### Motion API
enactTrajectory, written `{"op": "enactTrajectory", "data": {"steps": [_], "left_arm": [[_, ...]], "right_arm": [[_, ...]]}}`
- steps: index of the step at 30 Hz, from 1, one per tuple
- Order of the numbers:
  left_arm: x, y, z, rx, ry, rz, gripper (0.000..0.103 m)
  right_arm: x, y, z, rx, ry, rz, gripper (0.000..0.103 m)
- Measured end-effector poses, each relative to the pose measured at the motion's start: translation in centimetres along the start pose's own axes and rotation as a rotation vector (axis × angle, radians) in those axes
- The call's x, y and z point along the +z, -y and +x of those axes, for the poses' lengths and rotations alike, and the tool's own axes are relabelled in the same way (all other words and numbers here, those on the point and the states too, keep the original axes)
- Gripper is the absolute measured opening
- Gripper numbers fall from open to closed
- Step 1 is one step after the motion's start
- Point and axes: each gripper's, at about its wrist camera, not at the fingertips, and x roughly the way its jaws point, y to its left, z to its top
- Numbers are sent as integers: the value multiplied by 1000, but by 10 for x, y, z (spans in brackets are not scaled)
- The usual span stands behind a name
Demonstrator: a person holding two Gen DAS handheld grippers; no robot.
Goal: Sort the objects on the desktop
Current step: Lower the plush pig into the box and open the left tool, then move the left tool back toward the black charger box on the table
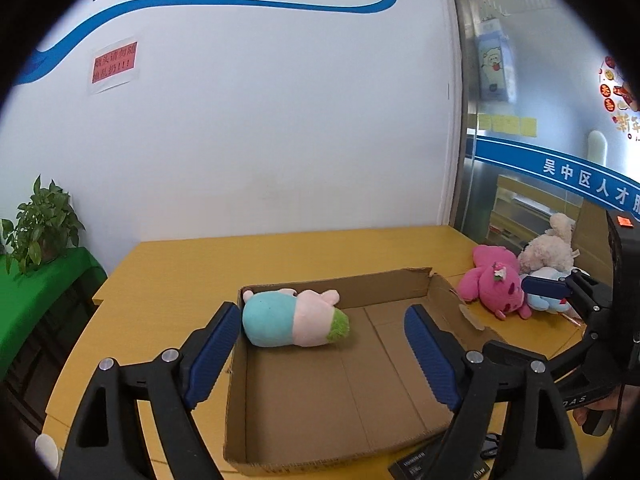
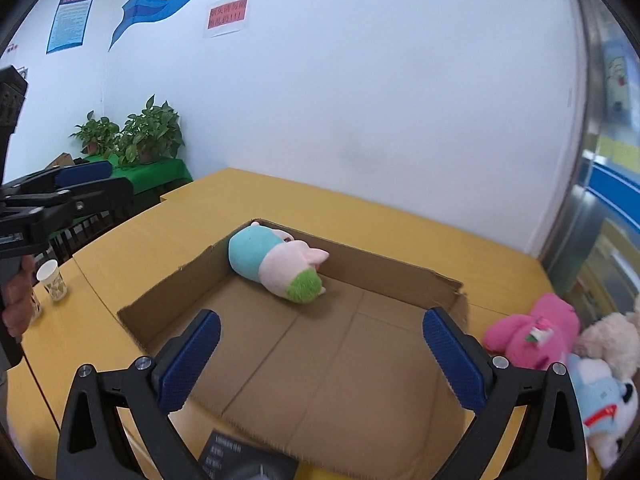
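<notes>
A shallow open cardboard box [image 1: 340, 432] [image 2: 168, 300] lies on the yellow table. A teal, pink and green plush toy [image 1: 294, 317] [image 2: 276, 266] lies in its far left corner. My left gripper [image 1: 320, 354] is open and empty above the box's near part. My right gripper [image 2: 322, 360] is open and empty above the box's near edge; it also shows in the left wrist view [image 1: 552, 288]. To the right of the box lie a pink plush [image 1: 494, 286] [image 2: 534, 332], a cream plush [image 1: 546, 250] [image 2: 612, 340] and a white and blue plush [image 2: 604, 404].
A paper cup [image 2: 52, 280] stands on the table [image 1: 168, 272] left of the box. A dark booklet [image 2: 244, 462] lies at the box's near edge. Potted plants [image 2: 132, 136] stand on a green-covered stand at the left. A white wall is behind, glass panels at the right.
</notes>
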Motion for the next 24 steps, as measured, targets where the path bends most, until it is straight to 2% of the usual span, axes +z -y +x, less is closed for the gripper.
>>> {"op": "enactTrajectory", "data": {"steps": [2,7,11,18,24], "left_arm": [[-10,20,0,6,-17,8,84],[-32,39,-15,62,-26,31,84],[-50,49,-35,95,27,-13,84],[-64,67,-26,77,-20,12,84],[-69,71,-10,40,-49,-23,84]], "right_arm": [[-11,-5,-19,-9,8,4,103],[-39,-13,-49,-22,-8,62,103],[-55,-15,-61,-39,-14,79,103],[-70,-5,-79,-69,-14,138,103],[-73,0,-77,-78,-25,134,103]]}}
